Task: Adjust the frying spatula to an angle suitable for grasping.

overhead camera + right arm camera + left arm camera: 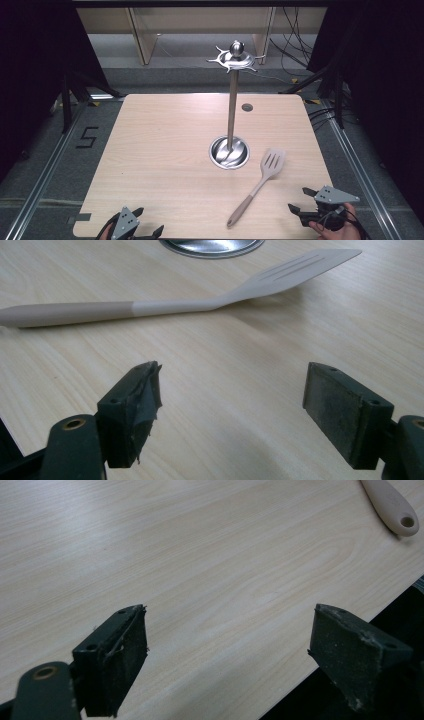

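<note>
Lying untouched on the table (165, 150), the spatula (257, 186) awaits hanging on the rack (231, 100) (both grippers (306, 204) gape, empty).

My worktop (165, 150) is evenly lit from above, pale wood bright against dark, murky surroundings. The steel stand (231, 107) throws sharp glints off its top and base. The spatula (165, 302) casts only a soft, short shadow. A broad white sheen washes the wood in the left gripper view. Close up, my tool's black jaws look soft and grainy, and the high view is slightly fuzzy.
</note>
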`<state>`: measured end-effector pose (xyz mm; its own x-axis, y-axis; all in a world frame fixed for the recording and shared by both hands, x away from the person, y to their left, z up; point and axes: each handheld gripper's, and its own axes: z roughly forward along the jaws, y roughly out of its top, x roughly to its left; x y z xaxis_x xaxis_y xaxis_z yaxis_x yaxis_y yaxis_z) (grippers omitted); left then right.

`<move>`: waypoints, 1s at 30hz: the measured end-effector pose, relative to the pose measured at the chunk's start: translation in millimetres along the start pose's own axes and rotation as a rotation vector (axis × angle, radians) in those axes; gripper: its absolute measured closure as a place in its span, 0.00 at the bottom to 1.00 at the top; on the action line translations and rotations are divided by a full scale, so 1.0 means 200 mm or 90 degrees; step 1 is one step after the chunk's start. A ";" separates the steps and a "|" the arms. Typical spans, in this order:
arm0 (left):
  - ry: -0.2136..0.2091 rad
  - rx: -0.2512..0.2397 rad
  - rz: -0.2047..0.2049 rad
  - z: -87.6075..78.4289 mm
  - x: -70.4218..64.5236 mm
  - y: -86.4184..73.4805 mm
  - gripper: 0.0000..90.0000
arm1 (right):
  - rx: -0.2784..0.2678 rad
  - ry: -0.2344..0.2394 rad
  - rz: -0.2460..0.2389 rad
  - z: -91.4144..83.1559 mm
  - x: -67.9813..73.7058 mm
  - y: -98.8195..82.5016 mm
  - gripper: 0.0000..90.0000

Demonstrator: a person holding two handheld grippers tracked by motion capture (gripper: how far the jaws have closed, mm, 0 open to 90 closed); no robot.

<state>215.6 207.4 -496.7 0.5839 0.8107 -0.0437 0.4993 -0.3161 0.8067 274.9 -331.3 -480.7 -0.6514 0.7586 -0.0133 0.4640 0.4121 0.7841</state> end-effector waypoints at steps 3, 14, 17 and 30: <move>-0.001 -0.004 -0.002 0.00 0.00 0.00 0.17 | 0.009 0.000 -0.015 0.00 0.00 0.00 0.29; -0.001 -0.011 -0.013 0.00 0.00 0.00 0.17 | 0.048 0.016 -0.111 0.03 0.04 0.03 0.38; -0.001 -0.013 -0.015 0.00 0.00 0.00 0.17 | 0.056 0.023 -0.132 0.04 0.05 0.04 0.40; -0.005 -0.008 -0.011 0.00 0.00 0.00 0.17 | 0.089 0.095 -0.251 0.14 0.14 0.18 0.48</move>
<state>215.7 206.6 -497.1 0.5799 0.8123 -0.0622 0.5015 -0.2958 0.8130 290.7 -280.8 -469.9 -0.8697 0.4526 -0.1968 0.2329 0.7279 0.6449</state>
